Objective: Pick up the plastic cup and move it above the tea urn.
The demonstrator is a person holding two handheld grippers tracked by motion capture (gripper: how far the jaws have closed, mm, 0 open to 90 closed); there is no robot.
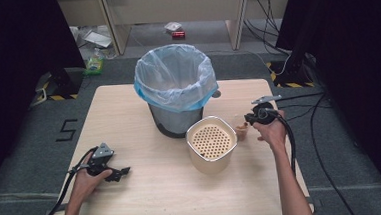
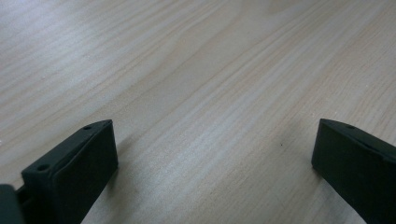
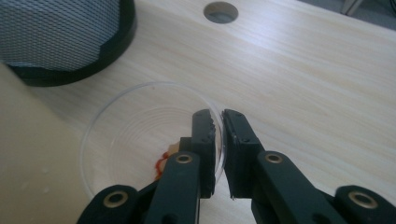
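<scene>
A clear plastic cup [image 3: 140, 135] with a little reddish residue at its bottom stands on the wooden table [image 1: 143, 185], right of the cream container [image 1: 212, 144]. My right gripper [image 3: 219, 122] is shut on the cup's rim, one jaw inside and one outside. From above, the cup [image 1: 241, 130] sits just left of the right gripper [image 1: 252, 118]. My left gripper [image 1: 124, 171] rests at the table's left front, open; its black jaws stand wide apart over bare wood in the left gripper view, where the gripper [image 2: 212, 140] holds nothing.
A mesh bin lined with a blue-white bag [image 1: 175, 83] stands at the table's middle back, its black base [image 3: 70, 70] close to the cup. The cream container has a perforated insert. A cable hole [image 3: 220, 11] lies beyond the cup. Cables trail off both grippers.
</scene>
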